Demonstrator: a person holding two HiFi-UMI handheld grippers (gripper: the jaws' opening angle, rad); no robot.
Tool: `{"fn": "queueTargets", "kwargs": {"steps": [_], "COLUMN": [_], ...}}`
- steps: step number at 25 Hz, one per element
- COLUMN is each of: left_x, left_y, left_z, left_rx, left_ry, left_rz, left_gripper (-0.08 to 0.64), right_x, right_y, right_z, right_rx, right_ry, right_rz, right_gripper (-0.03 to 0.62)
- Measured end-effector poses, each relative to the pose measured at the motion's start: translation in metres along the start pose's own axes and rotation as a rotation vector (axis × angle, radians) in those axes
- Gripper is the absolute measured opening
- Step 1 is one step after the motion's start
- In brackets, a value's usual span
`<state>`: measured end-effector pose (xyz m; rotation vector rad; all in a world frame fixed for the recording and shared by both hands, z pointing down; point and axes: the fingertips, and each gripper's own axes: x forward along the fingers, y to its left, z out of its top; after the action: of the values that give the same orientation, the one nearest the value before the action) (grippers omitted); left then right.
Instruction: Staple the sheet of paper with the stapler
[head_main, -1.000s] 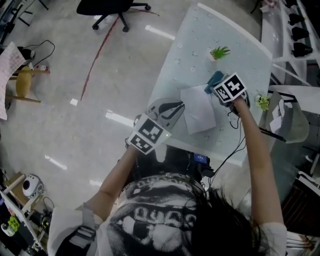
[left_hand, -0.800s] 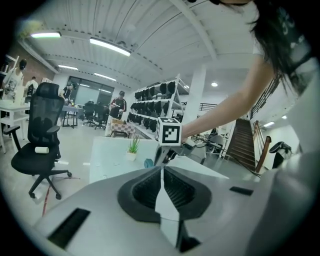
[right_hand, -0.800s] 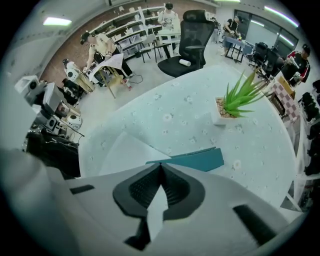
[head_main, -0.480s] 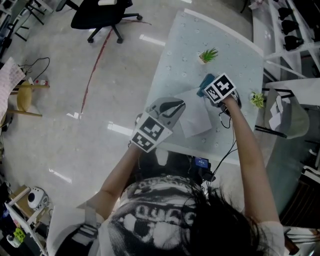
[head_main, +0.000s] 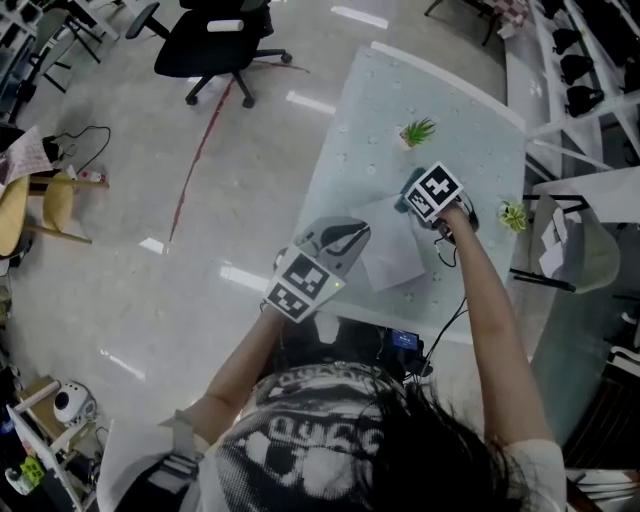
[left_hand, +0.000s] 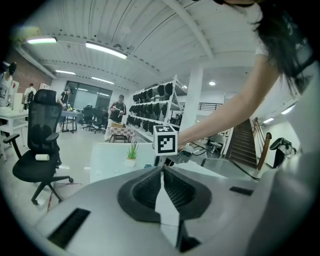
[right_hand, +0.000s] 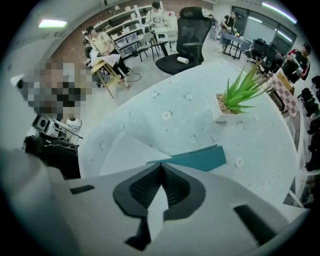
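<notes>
A person at a pale, flower-dotted table works two hand-held grippers around a sheet of paper. The right gripper, aimed straight down with its jaws clenched on nothing, hangs at the near end of the stapler — a flat teal wedge lying on the tabletop just beyond the tips. In that gripper's view the smooth white sheet lies to the stapler's left, one corner running up to the teal body. The left gripper hovers at the table's near edge, beside the sheet's left margin and well apart from the stapler. Its ribbed dark pads are pressed together, and whether the paper's edge is pinched between them cannot be told.

Both tools wear smooth grey shells.

Only the head view gives the layout: the sheet between the two grippers, a small potted plant farther along the table, a second plant near its right edge, and a black office chair on the glossy floor. There the right gripper's cube covers all but a sliver of the stapler, which the right gripper view shows plainly. The near-level left gripper view adds what the others lack — storage racks, a staircase and the person's forearm reaching down to that cube.
</notes>
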<state>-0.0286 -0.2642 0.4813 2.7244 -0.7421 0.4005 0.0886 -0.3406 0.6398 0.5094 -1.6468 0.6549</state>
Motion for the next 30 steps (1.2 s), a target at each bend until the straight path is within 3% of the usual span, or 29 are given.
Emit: {"fn": "queueTargets", "kwargs": {"steps": [4,9,13,17,19,23,30], "left_x": [-0.009,-0.025,-0.040,-0.053,-0.058,-0.063,-0.067], "left_y": [0.005,0.004,0.002,-0.001,-0.001,-0.005,-0.019], "left_z": [-0.001,0.002,0.002,-0.006,-0.012,-0.028,-0.042], "left_rx": [0.009,0.053,0.066,0.063,0.061,0.074,0.060], "left_ry": [0.003,0.011,0.013,0.025,0.037,0.068,0.082], "left_rz": [0.019,0.021,0.018,0.003,-0.010,-0.034,-0.036], "left_gripper": [0.015,0.015,0.015,0.015,0.015,0.015,0.015], "right_x": [-0.001,-0.009,-0.017,-0.034,-0.040,-0.041,-0.060], "right_y": [0.001,0.001,0.002,0.002,0.006,0.028,0.098], "right_z": [0.001,0.000,0.000,-0.004,-0.010,-0.024,-0.038], "right_rx": [0.031,0.075,0.204,0.333,0.374,0.391,0.491], "right_ry": [-0.075,-0.215,-0.351,-0.539,-0.579,-0.622,-0.818], "right_rz": [0.004,-0.048,-0.063,-0.124,-0.160,-0.224,-0.200], "right_gripper": [0.000,-0.006,-0.009,-0.012,-0.012,-0.011,-0.009]}}
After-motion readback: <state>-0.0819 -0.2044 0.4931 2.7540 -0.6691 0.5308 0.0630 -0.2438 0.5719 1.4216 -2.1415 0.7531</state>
